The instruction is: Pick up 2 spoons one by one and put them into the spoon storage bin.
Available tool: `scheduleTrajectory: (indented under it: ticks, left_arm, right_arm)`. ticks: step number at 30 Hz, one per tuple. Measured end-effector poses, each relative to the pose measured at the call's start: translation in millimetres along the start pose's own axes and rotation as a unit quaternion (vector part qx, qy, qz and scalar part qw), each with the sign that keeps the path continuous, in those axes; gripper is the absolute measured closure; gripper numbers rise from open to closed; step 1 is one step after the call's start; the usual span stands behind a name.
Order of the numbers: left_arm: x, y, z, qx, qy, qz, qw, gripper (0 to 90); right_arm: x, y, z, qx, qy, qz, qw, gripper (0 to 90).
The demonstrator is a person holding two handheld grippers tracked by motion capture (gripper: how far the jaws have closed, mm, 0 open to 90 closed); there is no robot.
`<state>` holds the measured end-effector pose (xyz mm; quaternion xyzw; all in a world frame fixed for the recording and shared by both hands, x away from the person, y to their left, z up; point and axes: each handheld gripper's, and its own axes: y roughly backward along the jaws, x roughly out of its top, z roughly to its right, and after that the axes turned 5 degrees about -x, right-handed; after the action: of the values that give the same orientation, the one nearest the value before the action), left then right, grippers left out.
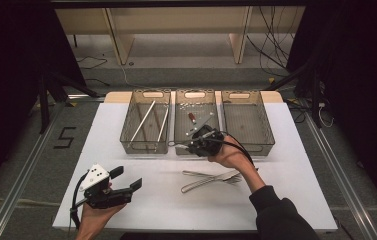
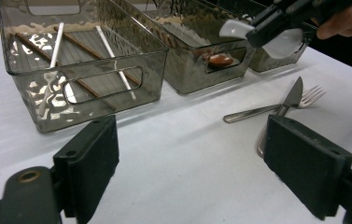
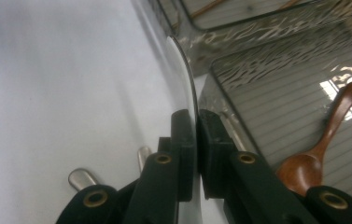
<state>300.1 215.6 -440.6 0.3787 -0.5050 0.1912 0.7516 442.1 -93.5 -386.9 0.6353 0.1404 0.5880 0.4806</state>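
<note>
Left gripper (image 1: 126, 181) sits nearest, low over the near-left bench (image 1: 146, 210), jaws released and spread wide, nothing between them. Right gripper (image 1: 192, 144) is up at the near wall of the middle bin (image 1: 196, 150), jaws clenched on a metal spoon (image 3: 188, 88): pads pinch the thin bowl edge-on, and the left gripper view shows the pale bowl (image 2: 283, 43) hanging under the jaws above the bin rim. Handle end hard to make out.

Left bin (image 1: 145, 145) holds chopsticks (image 1: 143, 121). Middle bin already has a wooden spoon (image 3: 320, 149). Right bin (image 1: 248, 145) looks bare. Fork (image 2: 311, 94) and knife (image 2: 291, 99) lie crossed on the bench, near centre, just right of the open jaws.

Handling, my read: spoon is light, rigid, polished, so slippery. Pinch on a curved bowl is marginal; it can pivot or slide out. Flat of the handle near the neck would be the better hold. Not fragile, a short drop into the bin is fine.
</note>
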Motion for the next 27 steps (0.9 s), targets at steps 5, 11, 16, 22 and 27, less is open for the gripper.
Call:
scheduleTrajectory:
  ticks: [5,11,16,22,27]
  left_arm:
    - [-0.2,0.1,-0.5,0.000,0.002,0.002,1.0000,18.0]
    - [-0.4,0.0,-0.3,0.001,0.002,0.005,1.0000,18.0]
    - [-0.4,0.0,-0.2,0.001,0.002,0.006,1.0000,18.0]
    - [-0.4,0.1,-0.1,0.001,0.002,0.006,1.0000,18.0]
    - [-0.4,0.2,-0.1,0.001,0.002,0.005,1.0000,18.0]
  right_arm:
    - [3.9,6.0,6.7,-0.002,-0.012,0.018,0.9998,86.1]
    - [9.8,12.5,13.3,-0.007,-0.020,0.035,0.9992,86.1]
    - [16.1,17.4,18.8,-0.015,-0.030,0.041,0.9986,86.1]
    - [23.3,21.5,27.5,-0.027,-0.041,0.049,0.9976,86.1]
    - [28.0,24.5,34.7,-0.034,-0.071,0.055,0.9954,86.1]
